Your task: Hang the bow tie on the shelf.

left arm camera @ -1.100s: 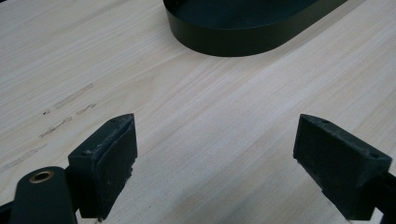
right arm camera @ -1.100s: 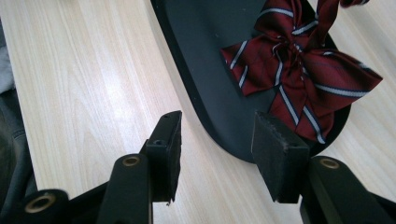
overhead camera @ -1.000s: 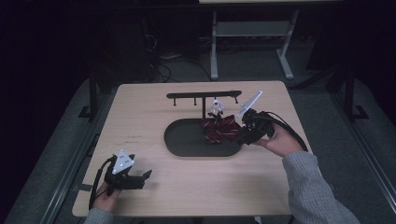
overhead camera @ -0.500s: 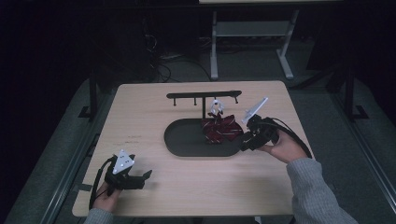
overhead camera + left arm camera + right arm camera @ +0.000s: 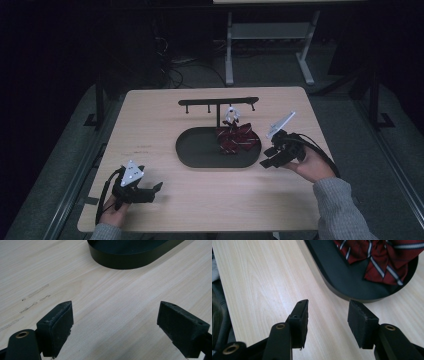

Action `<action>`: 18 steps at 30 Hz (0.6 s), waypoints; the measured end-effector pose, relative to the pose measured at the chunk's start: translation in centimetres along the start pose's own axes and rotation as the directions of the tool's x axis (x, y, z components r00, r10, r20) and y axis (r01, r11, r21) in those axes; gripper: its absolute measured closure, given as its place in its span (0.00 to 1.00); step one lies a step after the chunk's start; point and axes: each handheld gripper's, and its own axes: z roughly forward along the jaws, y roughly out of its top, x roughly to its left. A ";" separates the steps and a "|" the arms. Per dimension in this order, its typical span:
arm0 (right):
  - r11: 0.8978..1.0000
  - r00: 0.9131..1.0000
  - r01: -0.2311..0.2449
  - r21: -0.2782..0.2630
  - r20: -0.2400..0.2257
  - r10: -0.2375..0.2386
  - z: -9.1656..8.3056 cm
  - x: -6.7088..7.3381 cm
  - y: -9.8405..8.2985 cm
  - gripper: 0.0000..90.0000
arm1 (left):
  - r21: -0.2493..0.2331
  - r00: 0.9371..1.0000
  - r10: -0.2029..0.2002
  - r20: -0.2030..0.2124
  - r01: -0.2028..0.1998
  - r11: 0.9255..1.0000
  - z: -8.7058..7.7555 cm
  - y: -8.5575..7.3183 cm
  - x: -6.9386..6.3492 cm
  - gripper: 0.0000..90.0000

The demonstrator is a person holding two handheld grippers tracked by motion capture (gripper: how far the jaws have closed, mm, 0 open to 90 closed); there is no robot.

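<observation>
We see the table [image 5: 165, 120] with the black oval tray [image 5: 200, 152] at centre. The red striped bow [image 5: 237, 140] lies in the tray's 3 o'clock end, below the rack [image 5: 218, 102]. Right gripper [image 5: 267, 159] sits at the tray's 3 o'clock, just beside its rim, jaws spread and empty. Left gripper [image 5: 150, 190] at 7 o'clock, jaws spread wide, nothing between.

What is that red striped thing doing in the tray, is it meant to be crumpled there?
The red striped bow tie lies bunched at the right end of the black oval tray, below the hanging rack, not hung on it. Nothing looks spilled or broken.
</observation>
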 end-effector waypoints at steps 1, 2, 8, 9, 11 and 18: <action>1.000 1.000 0.000 0.000 0.000 0.000 0.0 0.0 0.0 0.56 | 0.000 1.000 0.000 0.000 0.000 1.000 0.0 0.0 0.0 0.15; 1.000 1.000 0.000 -0.004 0.000 0.000 0.0 0.1 -0.3 0.56 | 0.000 1.000 0.000 0.000 0.000 1.000 0.0 0.0 0.0 0.15; 1.000 1.000 -0.014 -0.004 -0.002 0.014 0.3 0.1 -1.2 0.55 | 0.006 1.000 0.000 0.006 0.000 1.000 0.0 0.0 -0.1 0.15; 1.000 1.000 -0.014 -0.004 -0.002 0.014 0.3 0.1 -1.2 0.55 | 0.006 1.000 0.000 0.006 0.000 1.000 0.0 0.0 -0.1 0.15; 1.000 1.000 -0.014 -0.003 -0.003 0.014 0.4 0.2 -1.5 0.55 | 0.007 1.000 0.000 0.006 0.000 1.000 0.0 0.0 -0.1 0.15; 1.000 1.000 -0.018 -0.012 -0.005 0.018 0.7 0.5 -2.6 0.55 | 0.007 1.000 -0.006 0.007 0.006 1.000 0.1 -0.1 0.0 0.15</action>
